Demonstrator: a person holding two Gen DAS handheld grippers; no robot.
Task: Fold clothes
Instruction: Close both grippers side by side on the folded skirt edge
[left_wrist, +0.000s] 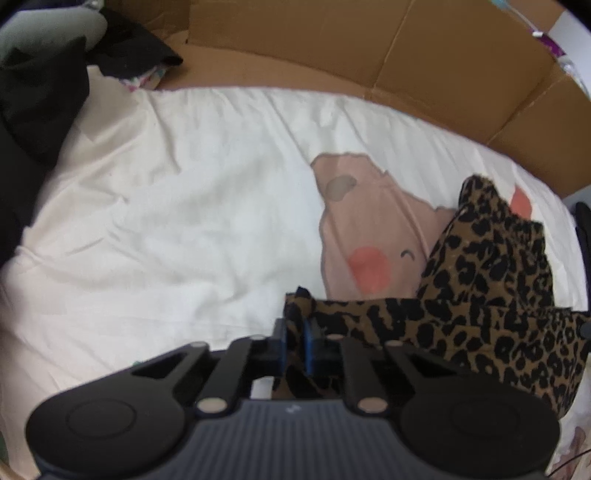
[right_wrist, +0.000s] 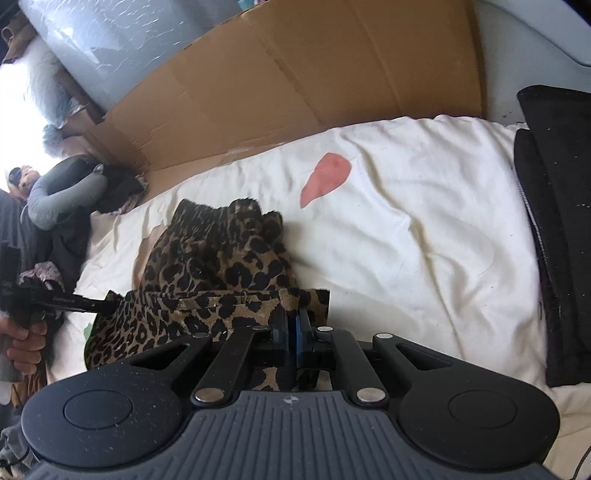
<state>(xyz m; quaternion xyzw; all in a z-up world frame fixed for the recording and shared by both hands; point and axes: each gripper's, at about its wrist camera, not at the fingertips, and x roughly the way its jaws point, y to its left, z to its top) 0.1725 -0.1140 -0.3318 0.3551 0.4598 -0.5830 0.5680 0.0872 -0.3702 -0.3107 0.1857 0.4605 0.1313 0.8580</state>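
Note:
A leopard-print garment (left_wrist: 491, 280) lies bunched on the white bed cover (left_wrist: 166, 206), toward the right in the left wrist view. My left gripper (left_wrist: 295, 325) is shut on a corner of its near hem, cloth pinched between the blue pads. In the right wrist view the same garment (right_wrist: 221, 254) is in the lower middle, and my right gripper (right_wrist: 293, 317) is shut on the other end of that hem. The hem stretches between both grippers. The left gripper's fingers (right_wrist: 74, 303) enter from the left, held by a hand (right_wrist: 26, 343).
A flattened cardboard sheet (left_wrist: 369, 48) stands along the far edge of the bed. Dark clothes (left_wrist: 40, 96) pile at the left. A black fabric item (right_wrist: 557, 229) lies at the right edge. The cover bears a pink animal print (left_wrist: 369, 229).

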